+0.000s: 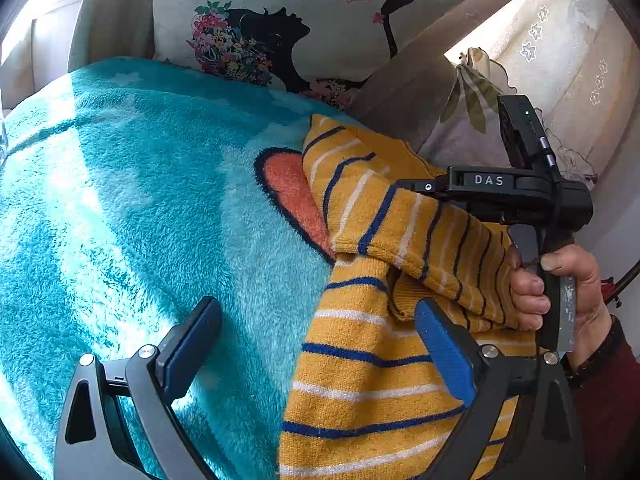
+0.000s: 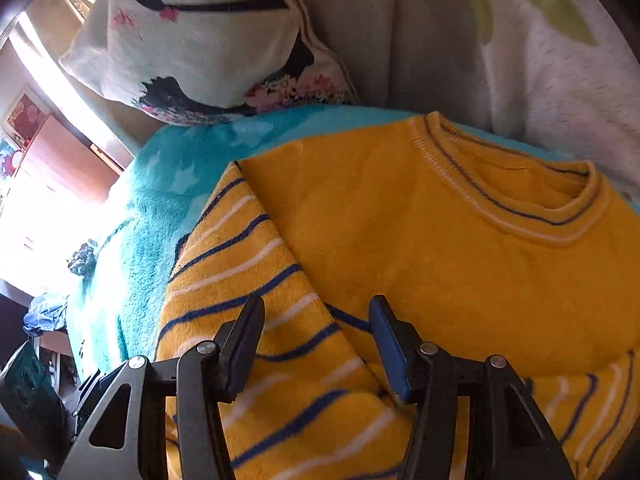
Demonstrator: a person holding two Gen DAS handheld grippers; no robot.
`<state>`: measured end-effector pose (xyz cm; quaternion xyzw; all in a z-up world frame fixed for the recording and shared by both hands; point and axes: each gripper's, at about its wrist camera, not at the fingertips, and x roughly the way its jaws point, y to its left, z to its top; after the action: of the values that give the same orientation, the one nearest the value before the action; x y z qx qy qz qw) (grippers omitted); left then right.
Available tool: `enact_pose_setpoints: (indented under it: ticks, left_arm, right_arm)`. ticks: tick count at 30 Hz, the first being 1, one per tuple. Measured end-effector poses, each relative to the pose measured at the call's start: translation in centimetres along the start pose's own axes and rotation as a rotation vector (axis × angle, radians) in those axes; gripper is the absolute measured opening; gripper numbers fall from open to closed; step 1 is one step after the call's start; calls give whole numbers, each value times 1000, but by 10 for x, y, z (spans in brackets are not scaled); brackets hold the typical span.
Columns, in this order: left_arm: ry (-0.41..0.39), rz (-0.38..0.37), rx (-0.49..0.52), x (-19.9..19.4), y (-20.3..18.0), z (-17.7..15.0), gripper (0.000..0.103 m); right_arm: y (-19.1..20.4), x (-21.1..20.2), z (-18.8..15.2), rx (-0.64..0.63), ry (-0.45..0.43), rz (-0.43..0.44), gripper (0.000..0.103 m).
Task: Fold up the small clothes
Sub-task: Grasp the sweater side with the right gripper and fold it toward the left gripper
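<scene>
A small yellow sweater (image 2: 460,248) with blue and white stripes lies flat on a teal fleece blanket (image 1: 120,200), neckline at the far right. One striped sleeve (image 2: 248,264) is folded in over the plain chest. My right gripper (image 2: 316,340) hovers open just above that sleeve, its pads clear of the knit. In the left wrist view the right gripper (image 1: 416,188) reaches over the sweater (image 1: 380,380), held by a hand (image 1: 560,292). My left gripper (image 1: 316,344) stands wide open at the sweater's left edge, one finger over the blanket, the other over the knit, holding nothing.
A white pillow (image 1: 300,28) with a black silhouette print leans on the beige sofa back (image 2: 432,40) behind the blanket. A pale cloth (image 2: 560,80) with green leaves lies right of the sweater. The blanket's left side is bare and sunlit. Room clutter shows past its edge.
</scene>
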<state>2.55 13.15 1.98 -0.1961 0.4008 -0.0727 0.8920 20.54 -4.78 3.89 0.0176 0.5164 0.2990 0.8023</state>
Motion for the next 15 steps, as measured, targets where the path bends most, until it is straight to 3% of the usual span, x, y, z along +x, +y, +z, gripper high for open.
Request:
enact_pose_setpoints:
  ticks: [1,2,3,10,13,15]
  left_arm:
    - [-3,-11,-5,-1,1,1,97]
    - [-7,-20,-12,-2,3,1,97]
    - [-10,-27,-19,-2,4,2,97]
    - [-13,-35,-24,-3,6,3,97]
    - [-12,-34,-22,-2,6,3,97]
    - [-13,-37,-23,-2,6,3,97]
  right_arm:
    - [8,1,1,-40,-1,-2,48]
    - [13,1,3,-61,0,1,17]
    - [16,1,3,-68,-5,-2,6]
    - [23,-1,24,-119,-86,-181,4]
    - [29,12,33,-189,-102,-358,4]
    - [28,22,35,-205,-71,-411,8]
